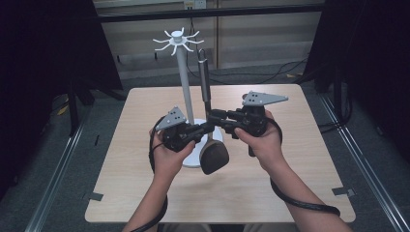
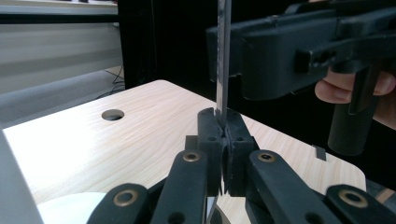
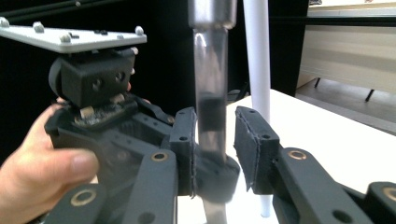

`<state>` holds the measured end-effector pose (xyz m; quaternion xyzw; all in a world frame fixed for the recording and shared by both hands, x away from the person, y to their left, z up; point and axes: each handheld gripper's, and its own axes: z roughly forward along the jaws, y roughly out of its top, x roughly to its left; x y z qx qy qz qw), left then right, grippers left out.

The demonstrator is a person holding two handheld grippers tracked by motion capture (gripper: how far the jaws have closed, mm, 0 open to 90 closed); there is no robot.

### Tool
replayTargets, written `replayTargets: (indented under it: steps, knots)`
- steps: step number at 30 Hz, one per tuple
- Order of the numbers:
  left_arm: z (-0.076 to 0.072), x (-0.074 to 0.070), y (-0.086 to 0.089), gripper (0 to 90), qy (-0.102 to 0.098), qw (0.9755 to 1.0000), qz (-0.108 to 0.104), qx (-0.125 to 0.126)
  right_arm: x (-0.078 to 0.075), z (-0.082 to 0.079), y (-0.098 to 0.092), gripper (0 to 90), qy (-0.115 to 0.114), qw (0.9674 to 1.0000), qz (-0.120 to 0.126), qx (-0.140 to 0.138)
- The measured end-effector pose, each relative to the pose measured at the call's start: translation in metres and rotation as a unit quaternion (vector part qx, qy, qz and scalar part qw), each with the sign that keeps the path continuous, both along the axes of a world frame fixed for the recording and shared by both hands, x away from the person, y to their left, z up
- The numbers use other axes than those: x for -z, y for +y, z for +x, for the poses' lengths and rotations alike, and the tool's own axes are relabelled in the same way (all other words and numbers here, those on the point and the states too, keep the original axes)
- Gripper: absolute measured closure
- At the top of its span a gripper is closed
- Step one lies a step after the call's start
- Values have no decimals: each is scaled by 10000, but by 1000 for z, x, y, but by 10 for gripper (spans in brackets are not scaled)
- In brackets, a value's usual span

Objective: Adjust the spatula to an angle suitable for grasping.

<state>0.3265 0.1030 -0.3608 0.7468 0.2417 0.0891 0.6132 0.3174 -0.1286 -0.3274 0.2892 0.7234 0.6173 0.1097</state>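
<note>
Evidently the whole move turns on the long axis of the black-headed spatula with the flat steel shank and dark grey handle (image 1: 205,82): it stands nearly upright, head (image 1: 214,155) down by the round white base of the white utensil stand (image 1: 183,72), handle end up beside the ring of hooks (image 1: 176,40) at the pole's top. The left gripper (image 2: 223,135) is clenched on the thin steel shank low down, edge-on between its pads in the left gripper view. The right gripper (image 3: 219,135) sits just above it from the opposite side; its jaws straddle the shank with a gap at the right pad, so it does not seem to be gripping. All this is over the middle of the light wooden tabletop (image 1: 290,193). Hanging it would likely mean lifting straight along that axis, the hooks being directly above and a little left.
</note>
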Motion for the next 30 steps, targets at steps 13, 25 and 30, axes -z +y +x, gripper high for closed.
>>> replayTargets:
  steps: [13,25,30]
  knots:
    - [5,1,4,881,15,9998,-36,-214,9,-5,-20,554,66,9997,-65,231]
    - [6,4,10,881,14,9994,-67,-346,23,-8,-35,474,107,9988,-296,370]
    - [10,9,12,880,75,9991,-110,-403,30,-10,-39,448,121,9979,-471,417]
